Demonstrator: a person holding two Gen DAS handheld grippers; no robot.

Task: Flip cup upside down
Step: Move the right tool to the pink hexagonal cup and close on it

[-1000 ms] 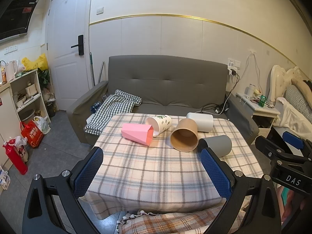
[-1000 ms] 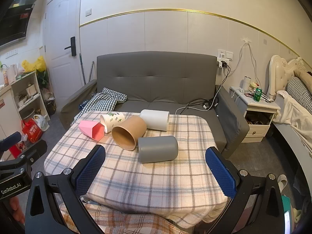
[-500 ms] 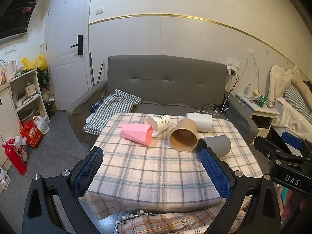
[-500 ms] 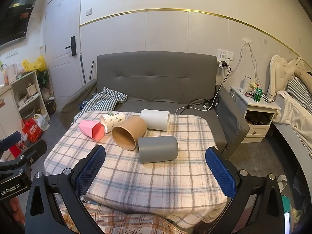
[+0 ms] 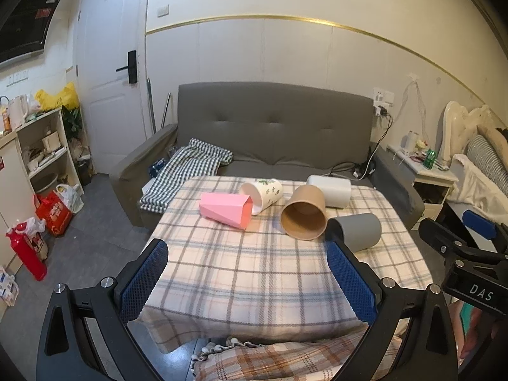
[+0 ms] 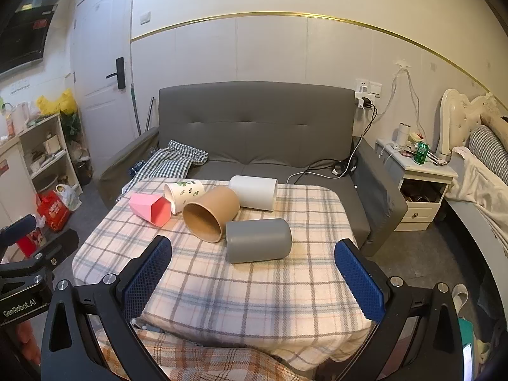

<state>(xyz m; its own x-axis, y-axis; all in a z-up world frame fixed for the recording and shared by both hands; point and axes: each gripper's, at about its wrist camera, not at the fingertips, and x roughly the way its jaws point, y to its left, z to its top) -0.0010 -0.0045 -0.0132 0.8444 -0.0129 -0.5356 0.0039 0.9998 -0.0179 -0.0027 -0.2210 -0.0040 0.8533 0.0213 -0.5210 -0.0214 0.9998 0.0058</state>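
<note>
Several cups lie on their sides on the plaid-covered table (image 5: 254,273): a pink faceted cup (image 5: 226,209), a white cup with green leaves (image 5: 263,192), a brown paper cup (image 5: 304,212), a plain white cup (image 5: 330,185) and a grey cup (image 5: 358,231). In the right wrist view they are the pink (image 6: 149,208), leaf (image 6: 184,193), brown (image 6: 211,212), white (image 6: 254,192) and grey (image 6: 258,239) cups. My left gripper (image 5: 247,279) is open and empty, short of the cups. My right gripper (image 6: 254,277) is open and empty, just before the grey cup.
A grey sofa (image 5: 273,133) with a checked cloth (image 5: 187,171) stands behind the table. A shelf (image 5: 38,152) and bags are at the left. A bedside cabinet (image 6: 416,187) and a bed are at the right. A plaid blanket (image 6: 203,358) lies at the near edge.
</note>
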